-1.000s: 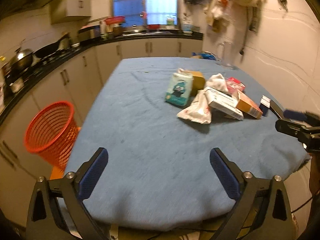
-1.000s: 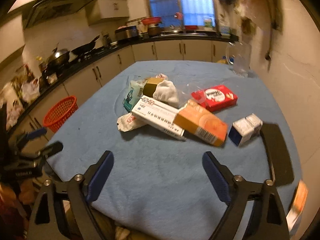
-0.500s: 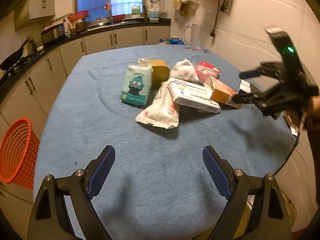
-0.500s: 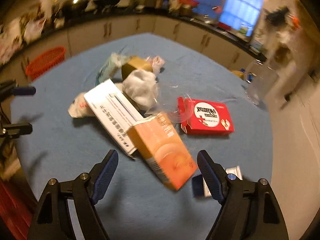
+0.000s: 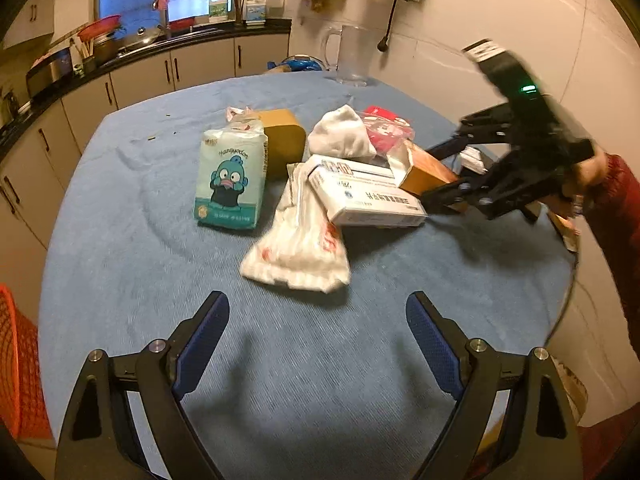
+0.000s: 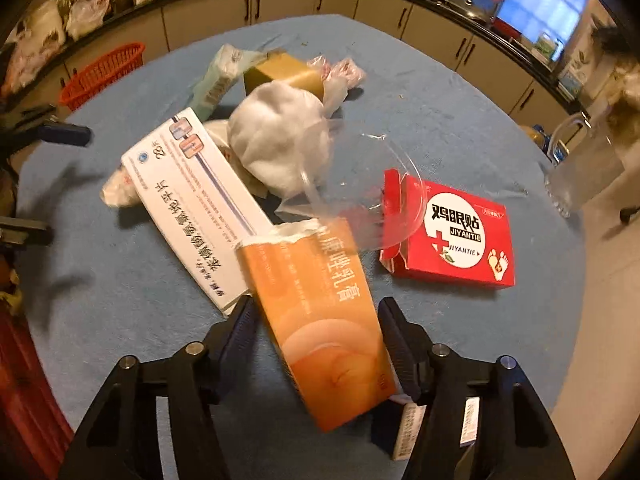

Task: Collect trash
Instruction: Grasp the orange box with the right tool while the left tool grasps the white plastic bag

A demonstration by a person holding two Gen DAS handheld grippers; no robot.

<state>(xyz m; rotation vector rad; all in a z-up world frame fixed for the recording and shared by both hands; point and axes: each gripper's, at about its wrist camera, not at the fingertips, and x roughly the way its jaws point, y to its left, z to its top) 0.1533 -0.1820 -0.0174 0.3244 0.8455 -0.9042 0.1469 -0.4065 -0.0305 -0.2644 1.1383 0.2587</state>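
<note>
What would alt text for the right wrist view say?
The right gripper straddles an orange box, fingers close at its sides, contact unclear. Beyond, on the blue table, lie a white box, a red box and a white wad.

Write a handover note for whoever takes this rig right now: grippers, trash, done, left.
Right gripper: jaws astride the orange cardboard box; whether they grip yet is unclear.
Left gripper: open, empty, above the blue tablecloth.
Orange mesh basket: beside the table, contents unseen.
Left: white medicine box, red carton, white plastic bag, cartoon tissue pack.
</note>
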